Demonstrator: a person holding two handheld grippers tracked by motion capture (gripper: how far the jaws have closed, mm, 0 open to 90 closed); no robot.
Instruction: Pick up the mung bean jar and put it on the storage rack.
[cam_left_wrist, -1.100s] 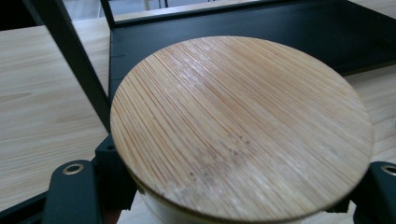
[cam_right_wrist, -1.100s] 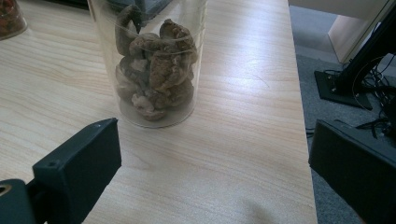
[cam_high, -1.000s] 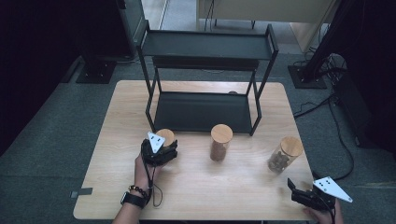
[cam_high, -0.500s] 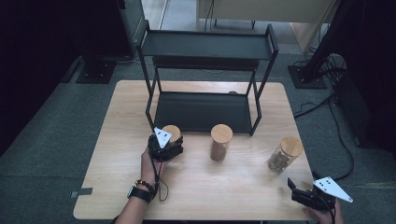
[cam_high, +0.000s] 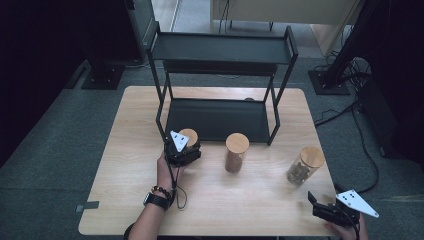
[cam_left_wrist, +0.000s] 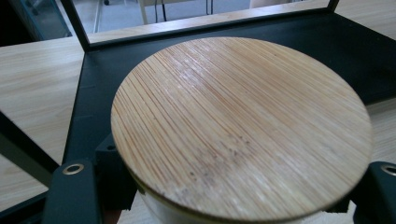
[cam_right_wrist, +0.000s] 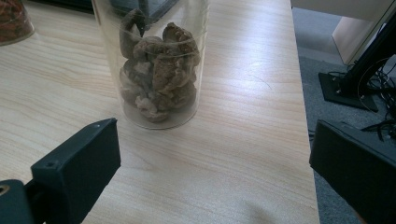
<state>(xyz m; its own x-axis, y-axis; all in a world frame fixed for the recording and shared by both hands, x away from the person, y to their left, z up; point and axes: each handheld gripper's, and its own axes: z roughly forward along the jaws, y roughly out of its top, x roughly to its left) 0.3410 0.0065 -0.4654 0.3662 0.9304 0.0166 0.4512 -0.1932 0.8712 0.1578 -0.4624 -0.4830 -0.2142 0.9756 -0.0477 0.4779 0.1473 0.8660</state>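
Observation:
My left gripper (cam_high: 184, 150) is shut on a jar with a round bamboo lid (cam_high: 190, 135), held just in front of the black shelf's lower tray (cam_high: 216, 120), by its left front post. In the left gripper view the lid (cam_left_wrist: 243, 126) is close up, with a black jaw on each side of the jar and the tray (cam_left_wrist: 364, 56) behind. My right gripper (cam_high: 316, 204) stands open at the table's near right corner. The right gripper view looks at a clear jar of dried brown pieces (cam_right_wrist: 156, 70) standing beyond the open gripper (cam_right_wrist: 210, 172).
A two-level black metal shelf (cam_high: 220, 47) stands at the back middle of the wooden table (cam_high: 125, 175). A tall bamboo-lidded jar (cam_high: 236, 152) stands mid-table, and the jar of dried pieces (cam_high: 304, 166) to its right. Cables and stands lie on the floor at right.
My left gripper has carried its jar forward and slightly right, closer to the shelf's lower tray. The right gripper has stayed put.

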